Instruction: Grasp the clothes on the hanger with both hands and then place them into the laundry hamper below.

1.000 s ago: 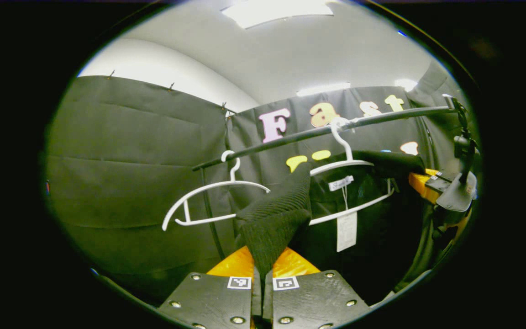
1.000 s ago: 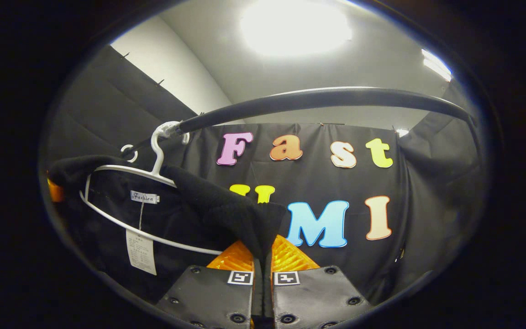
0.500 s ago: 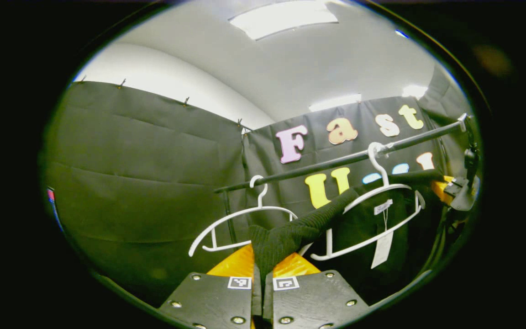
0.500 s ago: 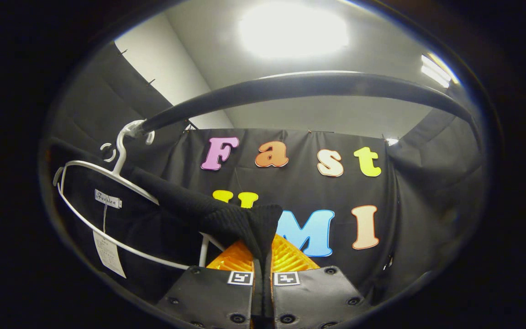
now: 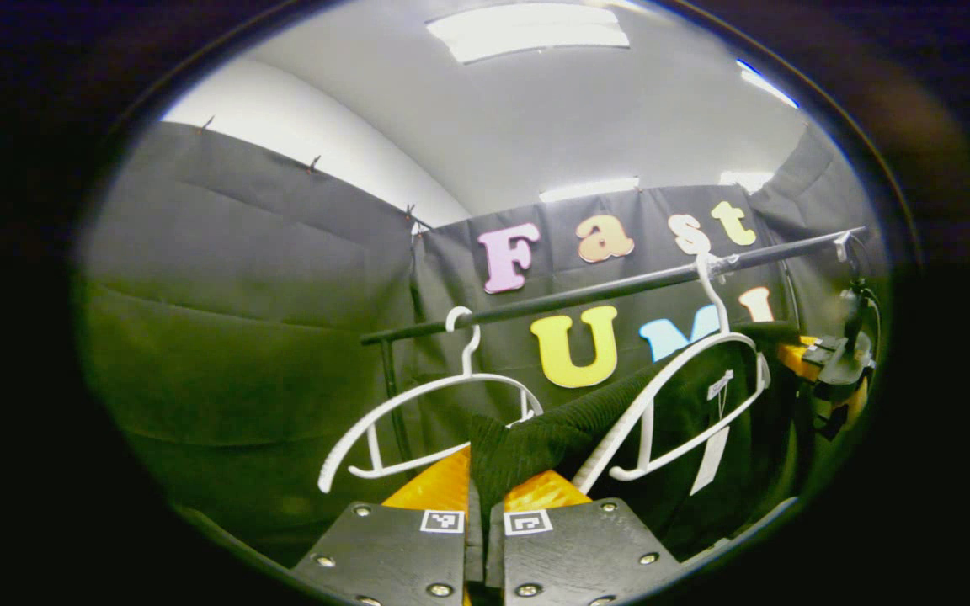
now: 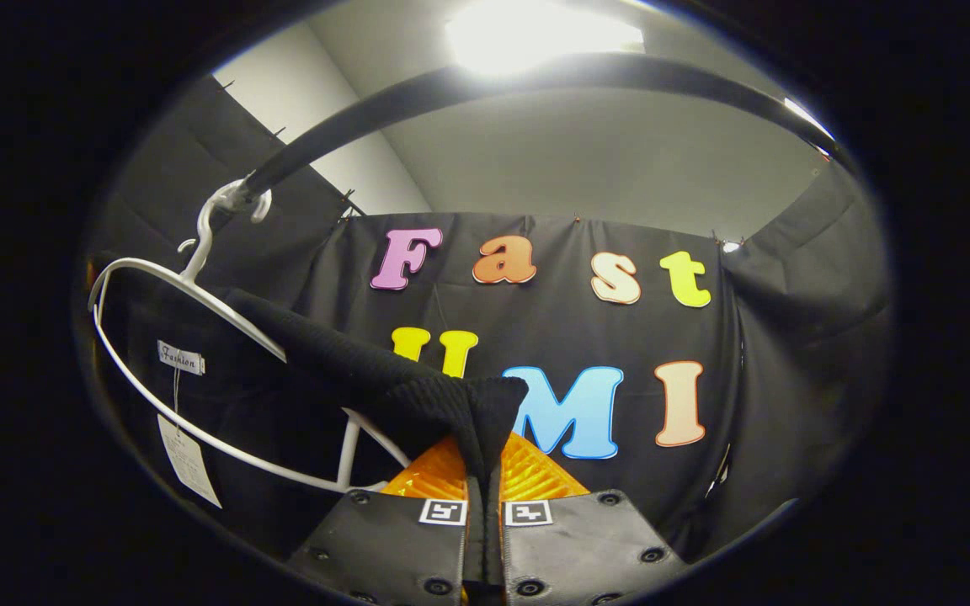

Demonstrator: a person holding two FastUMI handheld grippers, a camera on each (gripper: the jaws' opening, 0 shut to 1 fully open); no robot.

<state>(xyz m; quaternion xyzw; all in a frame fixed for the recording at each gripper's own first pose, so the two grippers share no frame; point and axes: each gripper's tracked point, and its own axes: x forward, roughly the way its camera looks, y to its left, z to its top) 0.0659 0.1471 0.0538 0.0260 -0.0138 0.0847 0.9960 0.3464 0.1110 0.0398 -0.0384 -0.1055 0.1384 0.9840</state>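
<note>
You had both grippers, left [image 5: 483, 513] and right [image 6: 485, 513], clamped on the black knit sweater [image 6: 418, 396]; it still straddled the white hanger [image 6: 199, 295]; lowering into the hamper remained.

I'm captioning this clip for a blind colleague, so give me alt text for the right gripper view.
The right gripper is shut on a ribbed edge of the black garment, which stretches left to a white hanger hooked on the black rail overhead. A paper tag dangles inside the garment.
</note>
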